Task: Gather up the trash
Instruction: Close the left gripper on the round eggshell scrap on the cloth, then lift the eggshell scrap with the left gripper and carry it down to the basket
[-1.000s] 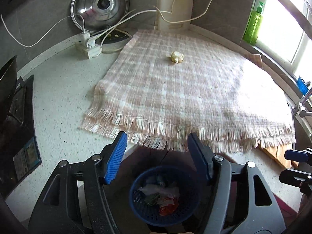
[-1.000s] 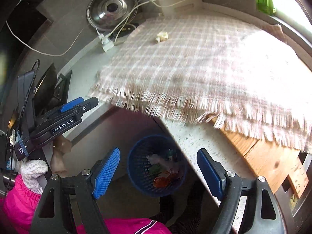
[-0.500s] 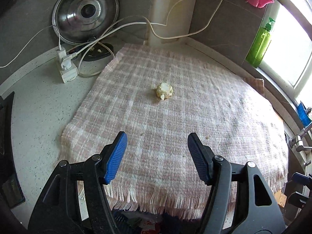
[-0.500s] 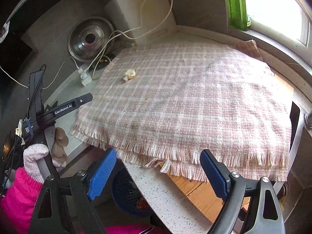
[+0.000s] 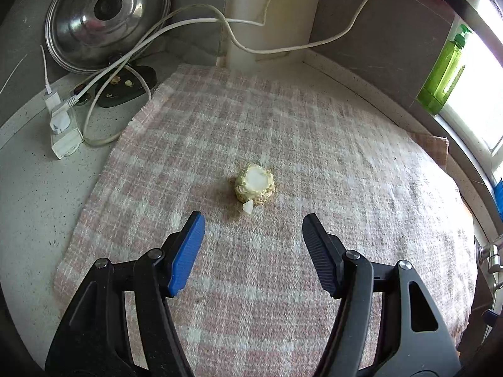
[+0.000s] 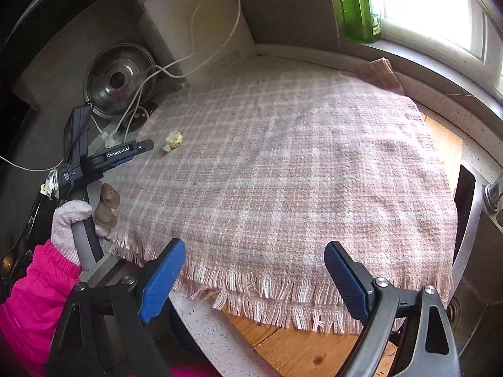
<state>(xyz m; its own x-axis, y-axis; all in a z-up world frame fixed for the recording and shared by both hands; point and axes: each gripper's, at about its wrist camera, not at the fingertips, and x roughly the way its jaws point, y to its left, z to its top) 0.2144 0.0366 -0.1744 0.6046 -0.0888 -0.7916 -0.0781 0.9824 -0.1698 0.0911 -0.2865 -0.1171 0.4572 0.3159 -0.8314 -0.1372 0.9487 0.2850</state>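
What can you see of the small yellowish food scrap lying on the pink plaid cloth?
The small yellowish food scrap looks like a short cut stub, maybe corn cob: a rough, knobbly tan-yellow side wall and a pale, smooth cut face turned up toward the left wrist camera. A tiny white fragment lies against its near edge. It rests alone on the pink plaid cloth, roughly mid-cloth, just ahead of the open left gripper, whose fingers do not touch it. From the right wrist view it sits toward the cloth's left edge.
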